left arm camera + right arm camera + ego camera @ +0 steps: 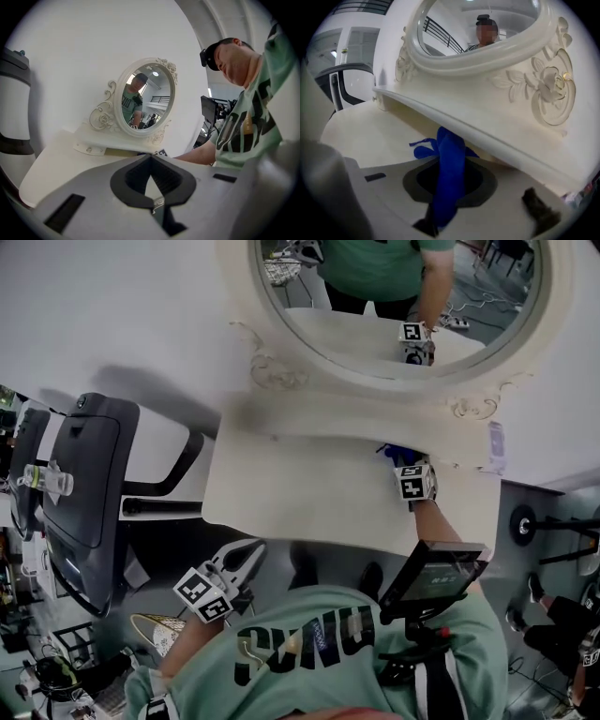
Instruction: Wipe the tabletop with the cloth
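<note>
The cream tabletop (300, 493) of a small vanity lies ahead of me. My right gripper (403, 465) is over its far right part, close under the mirror's shelf (356, 423), and is shut on a blue cloth (391, 453). In the right gripper view the blue cloth (450, 168) runs up between the jaws of that gripper (450, 161) and bunches against the tabletop (370, 131) below the shelf. My left gripper (246, 559) hangs in front of the table's near edge, off the top. In its own view the left gripper (150, 158) has its jaws meeting with nothing between them.
An oval mirror (394, 296) in a carved cream frame stands on the shelf at the back and reflects a person and the right gripper. A dark office chair (89, 484) stands left of the table. A bottle (42, 479) sits further left. A screen device (436, 573) hangs at my chest.
</note>
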Motion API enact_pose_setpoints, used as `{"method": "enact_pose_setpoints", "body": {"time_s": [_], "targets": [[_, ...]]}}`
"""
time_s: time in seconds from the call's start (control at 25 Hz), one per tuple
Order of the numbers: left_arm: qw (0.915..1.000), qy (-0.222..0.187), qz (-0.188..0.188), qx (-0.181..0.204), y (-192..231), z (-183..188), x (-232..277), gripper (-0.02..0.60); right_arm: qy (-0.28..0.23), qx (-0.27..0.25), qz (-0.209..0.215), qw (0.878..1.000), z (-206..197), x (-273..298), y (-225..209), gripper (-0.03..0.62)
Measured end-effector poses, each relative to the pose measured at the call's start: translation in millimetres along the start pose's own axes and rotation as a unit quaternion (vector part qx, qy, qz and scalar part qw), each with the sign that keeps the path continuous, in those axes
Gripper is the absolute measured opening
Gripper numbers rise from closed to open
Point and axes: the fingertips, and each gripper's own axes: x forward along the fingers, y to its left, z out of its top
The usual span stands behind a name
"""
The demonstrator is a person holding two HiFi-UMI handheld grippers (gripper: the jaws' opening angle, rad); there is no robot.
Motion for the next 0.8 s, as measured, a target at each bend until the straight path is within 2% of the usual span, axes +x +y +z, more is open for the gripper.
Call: {"method": "enact_pose_setpoints", "body": {"time_s": [0.16,0.24,0.32,0.44,0.56,0.68,0.8], "targets": [[1.0,0.002,0.006,-0.001,4.5,-0.6,-1.6,0.008,0.003,0.032,-0.005,0.999,-1.0,13.8,-4.6,0.063],[1.0,0.001,0.006,-0.002,5.7,-0.3,-0.1,0.007,0.01,0.013,0.0,1.0,-0.6,9.4,-0.8,0.063],[1.0,0.001,0.001,-0.002,4.4,0.3,3.6,0.007,0.02,-0.031,0.016,0.999,-7.6,-5.5,15.2,0.061],[1.0,-0.001,-0.01,0.0,1.5,2.3,11.1,0.006,0.019,-0.088,0.066,0.994,-40.2,-50.9,63.8,0.061],[0.9998,0.0,-0.018,-0.001,0.1,3.6,19.0,0.006,0.012,-0.124,0.137,0.983,-84.1,-117.4,127.4,0.061],[0.9997,0.003,-0.024,-0.001,-1.3,3.0,26.6,0.006,0.015,-0.133,0.192,0.972,-119.3,-168.7,174.3,0.061],[0.9995,0.007,-0.032,0.001,-5.9,2.6,36.3,0.006,0.015,-0.129,0.214,0.968,-132.0,-184.3,189.0,0.061]]}}
